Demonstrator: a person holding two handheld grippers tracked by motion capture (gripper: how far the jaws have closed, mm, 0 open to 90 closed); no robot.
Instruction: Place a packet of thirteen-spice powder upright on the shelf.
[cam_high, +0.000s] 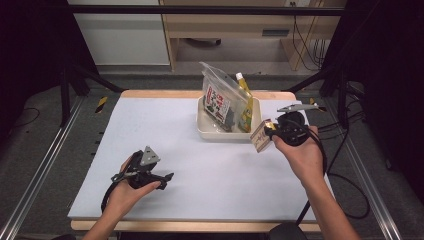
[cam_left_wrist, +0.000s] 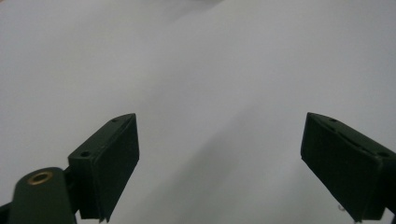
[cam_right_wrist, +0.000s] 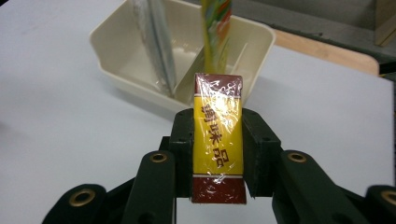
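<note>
Packet in your right tongs, on its way to the cream tray

Nearest you, your left tongs (cam_high: 167, 178) stand wide and hold nothing over the pale grey surface (cam_high: 150, 125) — no earlier picture, so only that. Farther out, your right tongs (cam_right_wrist: 218, 149) clamp the yellow-and-maroon foil sachet (cam_right_wrist: 218, 140) upright, just short of the cream divided plastic tray (cam_right_wrist: 116, 70) — likely next: carry it over the rim beside the clear pouch (cam_high: 220, 97) and green-yellow tube (cam_high: 245, 102), then release.

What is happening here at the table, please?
A person works with two handheld grippers. The right gripper is shut on a yellow and brown wrapped packet, held near a cream tray that already holds a clear snack bag and a yellow tube. The left gripper is open over the white table.
</note>
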